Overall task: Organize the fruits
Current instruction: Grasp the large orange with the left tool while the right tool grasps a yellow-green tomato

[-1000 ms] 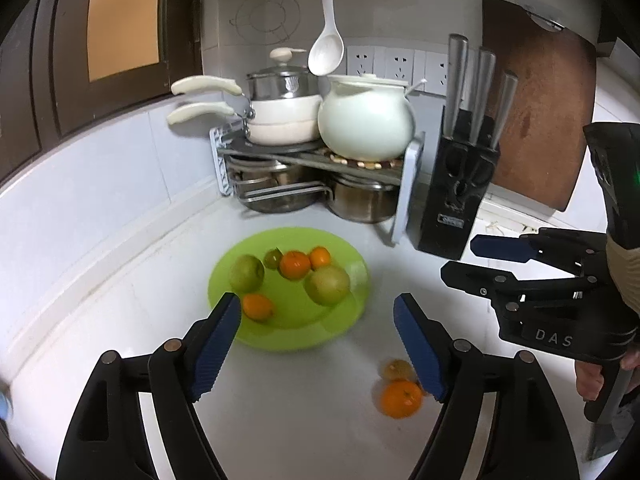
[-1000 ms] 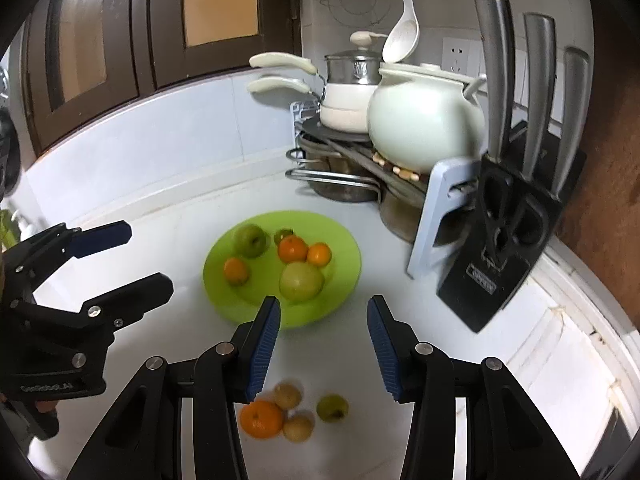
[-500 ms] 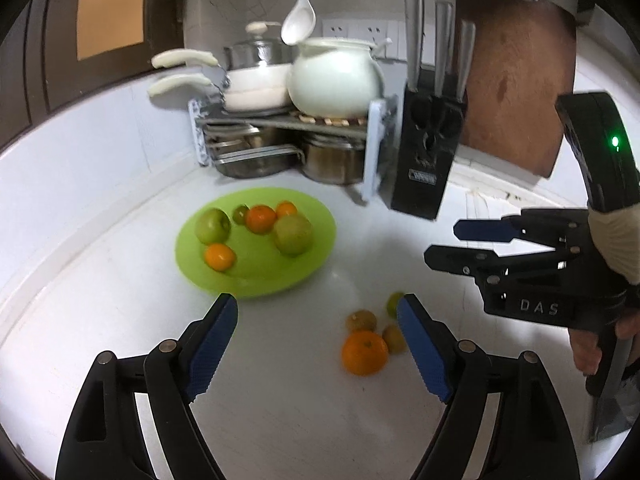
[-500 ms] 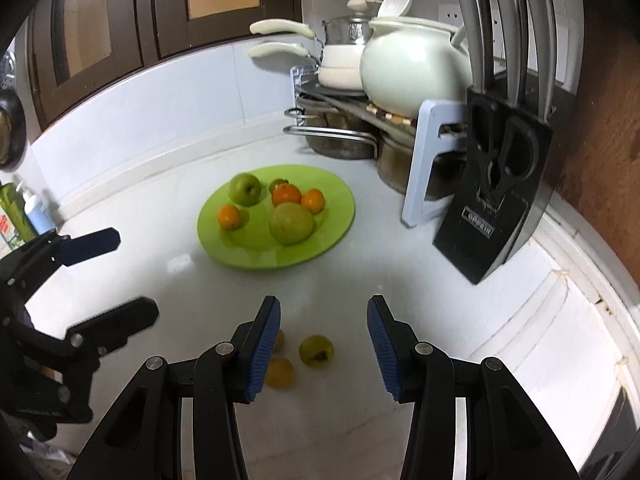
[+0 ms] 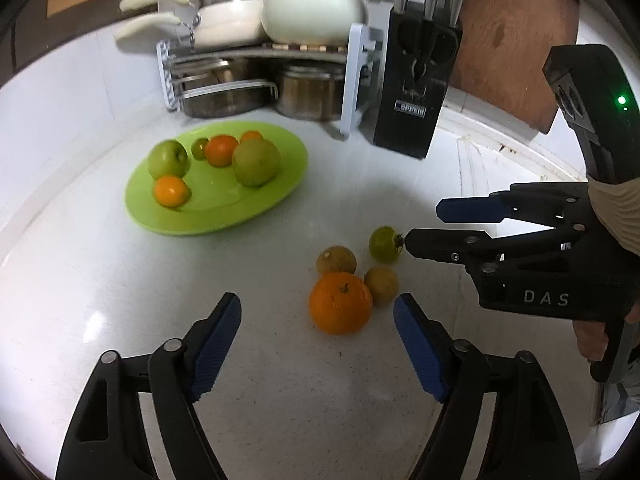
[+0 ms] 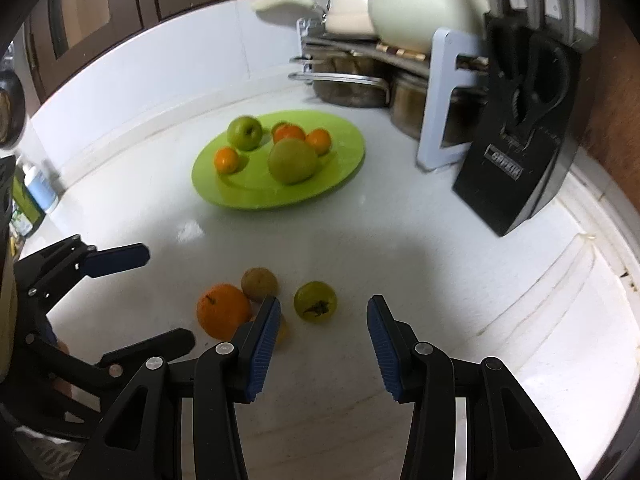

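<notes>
Fruit cluster is sitting loose on the white counter (image 5: 120,312), at 5 o'clock from the green plate (image 5: 256,208): large orange (image 5: 340,303), two brown fruits (image 5: 336,260), one small green fruit (image 6: 315,302). Second brown fruit is lying mostly hidden behind the right gripper's (image 6: 320,320) near finger in the right wrist view. Left gripper (image 5: 318,322) is hovering with jaws closing, not touching anything, the orange just ahead between the tips. Right gripper's jaws are standing apart, pinching nothing, green fruit just ahead. Plate is holding six fruits, one partly hidden. Knife block (image 5: 416,80) top is cut off.
</notes>
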